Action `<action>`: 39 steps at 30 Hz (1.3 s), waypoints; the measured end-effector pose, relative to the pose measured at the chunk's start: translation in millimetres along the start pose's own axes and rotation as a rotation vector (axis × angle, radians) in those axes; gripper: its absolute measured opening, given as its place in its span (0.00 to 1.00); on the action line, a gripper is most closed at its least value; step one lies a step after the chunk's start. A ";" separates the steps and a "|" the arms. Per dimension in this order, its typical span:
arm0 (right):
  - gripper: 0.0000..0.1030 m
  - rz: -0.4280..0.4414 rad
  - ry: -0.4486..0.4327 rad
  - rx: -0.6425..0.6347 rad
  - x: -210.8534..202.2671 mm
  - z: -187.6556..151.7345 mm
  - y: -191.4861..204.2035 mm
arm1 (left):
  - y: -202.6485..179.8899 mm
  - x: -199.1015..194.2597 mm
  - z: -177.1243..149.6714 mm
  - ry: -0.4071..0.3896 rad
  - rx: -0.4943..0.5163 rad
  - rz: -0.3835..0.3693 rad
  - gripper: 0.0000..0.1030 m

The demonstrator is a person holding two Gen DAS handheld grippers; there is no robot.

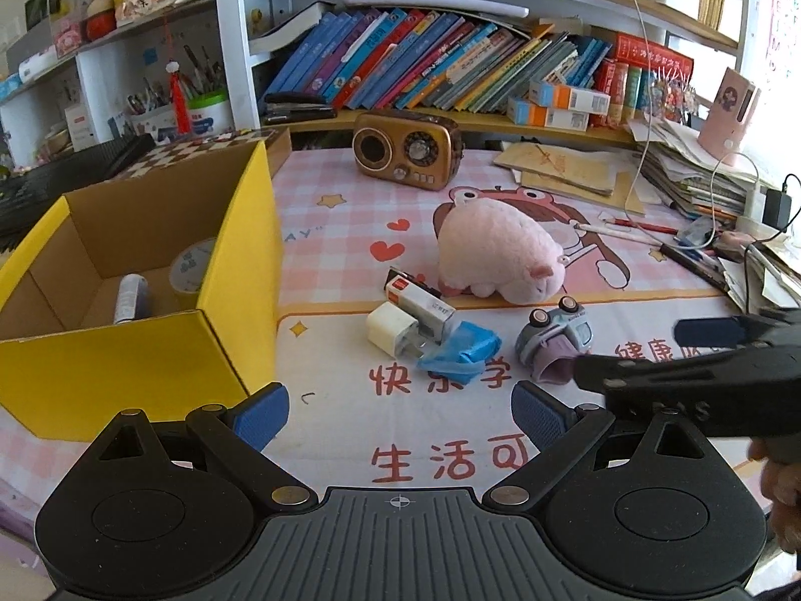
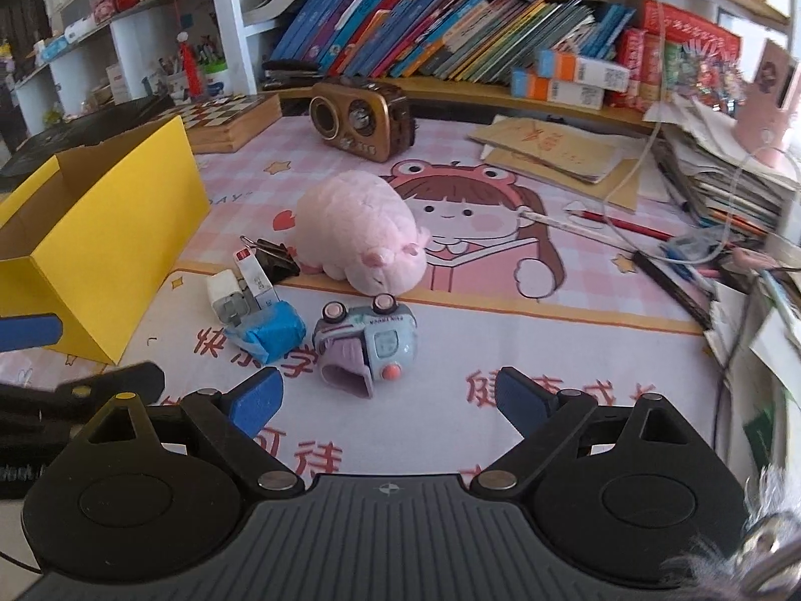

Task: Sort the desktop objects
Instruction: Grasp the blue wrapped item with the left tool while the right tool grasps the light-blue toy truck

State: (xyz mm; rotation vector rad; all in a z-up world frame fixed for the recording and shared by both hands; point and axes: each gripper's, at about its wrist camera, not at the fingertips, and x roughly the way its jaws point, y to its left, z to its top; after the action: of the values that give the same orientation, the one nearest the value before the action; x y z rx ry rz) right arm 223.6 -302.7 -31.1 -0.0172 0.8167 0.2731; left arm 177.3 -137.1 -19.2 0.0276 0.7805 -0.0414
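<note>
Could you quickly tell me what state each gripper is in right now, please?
Left gripper: open, holding nothing.
Right gripper: open, holding nothing, with the toy car just ahead of its fingers.

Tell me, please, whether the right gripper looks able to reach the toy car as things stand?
Probably yes: the right gripper is open, the toy car lies on its side just ahead, and only bare desk mat lies between.

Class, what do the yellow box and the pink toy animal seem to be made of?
Yellow box: likely corrugated cardboard, glossy yellow outside; the inside is plain brown with folded flaps.
Pink toy animal: apparently soft plush fabric, matt and fuzzy, with a rounded, stuffed shape.
</note>
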 end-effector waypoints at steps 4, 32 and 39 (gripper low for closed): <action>0.89 0.049 0.021 -0.024 20.0 8.5 -1.6 | -3.0 6.8 2.1 0.016 0.005 0.004 0.94; 0.60 0.092 -0.003 0.025 27.1 30.0 -47.7 | -35.4 77.0 15.0 0.072 0.054 -0.056 0.52; 0.60 0.098 -0.005 0.033 14.4 22.6 -49.8 | -46.5 101.2 20.2 0.100 0.115 -0.056 0.43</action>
State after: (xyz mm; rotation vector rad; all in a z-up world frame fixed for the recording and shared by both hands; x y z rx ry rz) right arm 261.5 -344.7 -30.4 0.0542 0.8183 0.3522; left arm 261.1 -187.1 -76.6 0.1171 0.8779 -0.1392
